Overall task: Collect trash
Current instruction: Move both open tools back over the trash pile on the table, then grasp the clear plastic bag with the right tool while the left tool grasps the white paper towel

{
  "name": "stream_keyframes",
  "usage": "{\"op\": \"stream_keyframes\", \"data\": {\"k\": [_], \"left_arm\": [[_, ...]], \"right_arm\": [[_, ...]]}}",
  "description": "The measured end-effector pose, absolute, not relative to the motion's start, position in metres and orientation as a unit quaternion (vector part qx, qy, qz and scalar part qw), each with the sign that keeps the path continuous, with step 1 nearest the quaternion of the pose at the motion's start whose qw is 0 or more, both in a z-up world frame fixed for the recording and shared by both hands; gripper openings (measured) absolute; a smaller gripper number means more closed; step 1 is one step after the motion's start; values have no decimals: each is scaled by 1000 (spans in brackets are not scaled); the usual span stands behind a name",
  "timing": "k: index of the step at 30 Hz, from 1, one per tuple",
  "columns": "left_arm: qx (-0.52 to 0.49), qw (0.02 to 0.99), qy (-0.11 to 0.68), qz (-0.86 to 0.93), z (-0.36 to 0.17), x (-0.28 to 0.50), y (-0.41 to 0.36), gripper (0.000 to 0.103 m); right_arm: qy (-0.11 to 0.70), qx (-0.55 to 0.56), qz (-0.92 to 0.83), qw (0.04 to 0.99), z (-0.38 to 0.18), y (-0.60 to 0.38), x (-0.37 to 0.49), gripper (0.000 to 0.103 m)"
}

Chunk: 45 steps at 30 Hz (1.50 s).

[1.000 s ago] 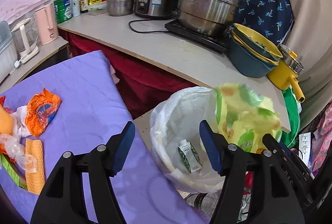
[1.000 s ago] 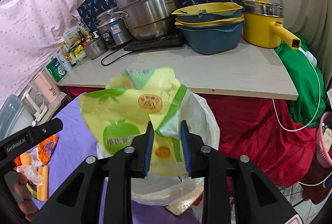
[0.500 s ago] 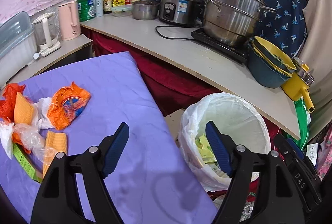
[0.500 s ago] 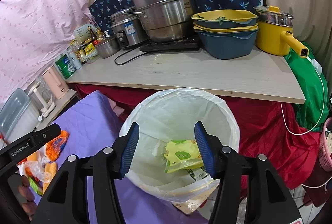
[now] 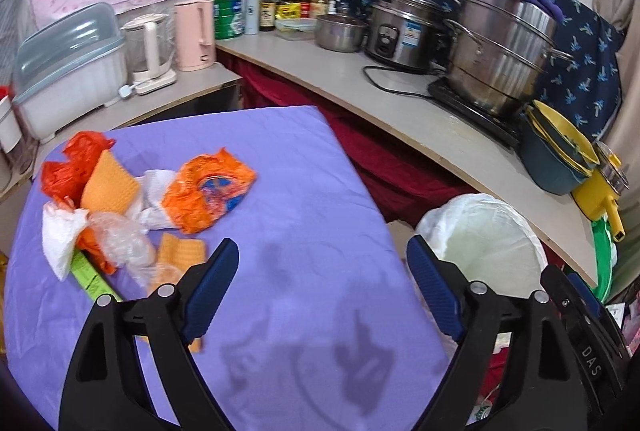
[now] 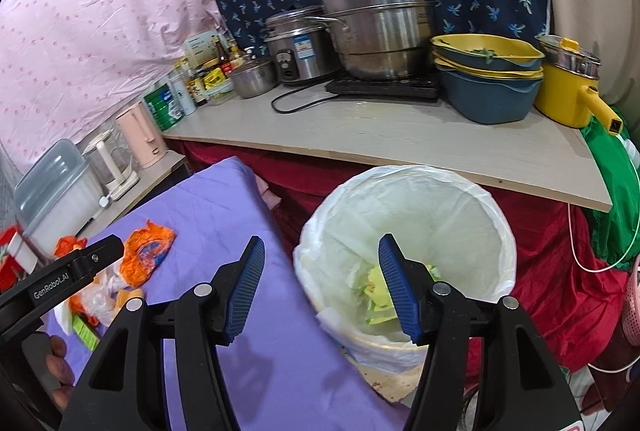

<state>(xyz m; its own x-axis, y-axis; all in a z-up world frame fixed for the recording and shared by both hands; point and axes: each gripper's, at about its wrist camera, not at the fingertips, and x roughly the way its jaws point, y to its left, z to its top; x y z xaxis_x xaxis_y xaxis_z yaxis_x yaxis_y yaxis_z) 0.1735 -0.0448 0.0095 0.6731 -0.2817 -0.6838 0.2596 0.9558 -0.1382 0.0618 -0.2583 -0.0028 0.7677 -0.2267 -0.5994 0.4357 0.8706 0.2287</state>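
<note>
My left gripper (image 5: 322,287) and right gripper (image 6: 320,281) have jaws just opened, both empty. The crumpled yellow-green wrapper (image 6: 378,291) lies inside the white-lined bin (image 6: 472,199); orange wrappers (image 5: 210,197) lie on the purple-covered tabletop (image 5: 304,191).

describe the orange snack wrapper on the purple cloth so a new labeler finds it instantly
Start at the purple cloth beside the white-lined trash bin. The litter pile sits at the cloth's far left; the orange snack wrapper is the piece on the pile's bin-facing edge. Only it is crinkled, shiny orange with a blue round print, unlike the plain orange bag and matte sponges beside it.
</note>
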Motion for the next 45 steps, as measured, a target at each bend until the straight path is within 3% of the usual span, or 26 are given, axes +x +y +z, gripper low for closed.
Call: {"op": "stream_keyframes", "data": {"k": [22, 45], "left_arm": [[-38, 921, 389, 12, -13, 183, 126, 82], [-55, 907, 414, 49, -49, 210, 209, 82]], "right_arm": [[331, 133, -63, 932, -14, -116, 100, 58], [382, 107, 30, 917, -49, -10, 176, 58]]}}
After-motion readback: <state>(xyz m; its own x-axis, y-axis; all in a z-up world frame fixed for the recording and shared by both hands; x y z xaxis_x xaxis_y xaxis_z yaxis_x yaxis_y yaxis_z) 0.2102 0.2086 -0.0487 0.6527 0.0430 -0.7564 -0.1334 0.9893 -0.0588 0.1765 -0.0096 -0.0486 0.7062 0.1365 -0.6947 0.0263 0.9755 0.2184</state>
